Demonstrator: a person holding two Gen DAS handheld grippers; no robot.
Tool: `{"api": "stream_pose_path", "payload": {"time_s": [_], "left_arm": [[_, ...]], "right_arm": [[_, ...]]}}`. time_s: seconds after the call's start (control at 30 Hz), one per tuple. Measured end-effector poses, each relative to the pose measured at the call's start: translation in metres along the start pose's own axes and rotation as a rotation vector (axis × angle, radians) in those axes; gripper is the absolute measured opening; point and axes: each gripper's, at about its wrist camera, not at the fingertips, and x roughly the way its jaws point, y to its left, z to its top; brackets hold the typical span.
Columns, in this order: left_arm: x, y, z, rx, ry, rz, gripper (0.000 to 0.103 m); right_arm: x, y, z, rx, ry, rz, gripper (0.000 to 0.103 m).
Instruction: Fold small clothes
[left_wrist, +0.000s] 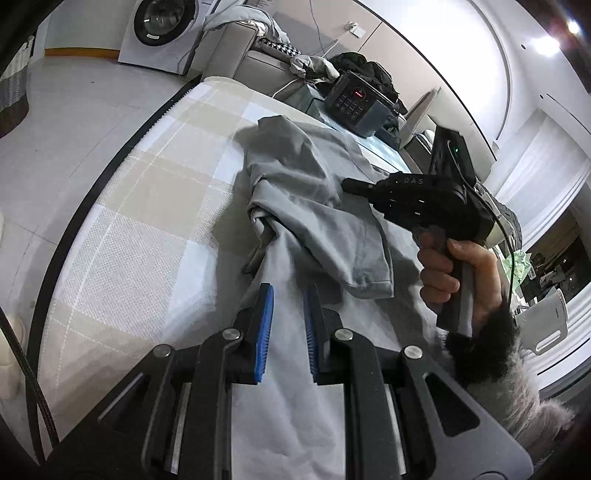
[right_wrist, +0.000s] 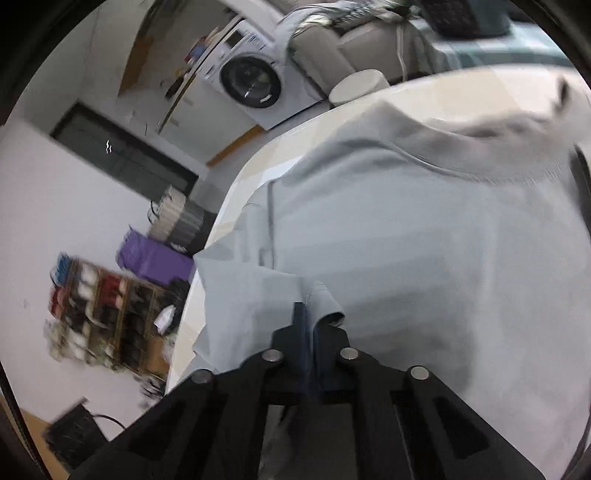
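Note:
A light grey top (left_wrist: 295, 166) lies spread on the checked tablecloth (left_wrist: 147, 184), one sleeve folded across its body. My left gripper (left_wrist: 288, 291) hovers low over the near part of the top. Its blue pads (left_wrist: 264, 332) stand a narrow gap apart, with smooth cloth showing between them and no fold pinched. A hand (left_wrist: 454, 269) holds my right gripper (left_wrist: 349, 184), whose tip rests against the folded sleeve. In the blurred right wrist view the right gripper (right_wrist: 308, 314) is shut on a small fold at the edge of the top (right_wrist: 406, 240).
A black device with a keypad (left_wrist: 351, 99) sits at the table's far end, with a sofa and piled clothes behind. A washing machine (right_wrist: 251, 81) and a shoe rack (right_wrist: 103, 314) stand on the floor beyond the table's curved edge (left_wrist: 110, 177).

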Motion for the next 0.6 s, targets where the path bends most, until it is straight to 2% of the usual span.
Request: {"api": "stream_pose_path", "payload": {"time_s": [0.1,0.23,0.43,0.5,0.6], "left_arm": [[-0.002,0.001,0.003,0.0,-0.013,0.009,0.012],[0.0,0.0,0.007,0.013,-0.017,0.024,0.012],[0.021,-0.012,0.016,0.056,0.008,0.068,0.014],[0.032,-0.018,0.019,0.081,0.032,0.098,0.018],[0.046,-0.028,0.019,0.104,0.076,0.114,0.018]], "right_arm": [[-0.036,0.043,-0.002,-0.184,-0.111,0.075,0.003],[-0.099,0.074,0.006,-0.278,-0.257,0.149,0.003],[-0.122,0.081,0.036,-0.229,-0.321,0.084,0.003],[-0.125,0.079,0.043,-0.198,-0.324,0.088,0.003],[-0.128,0.083,0.056,-0.174,-0.335,0.098,0.003]]}}
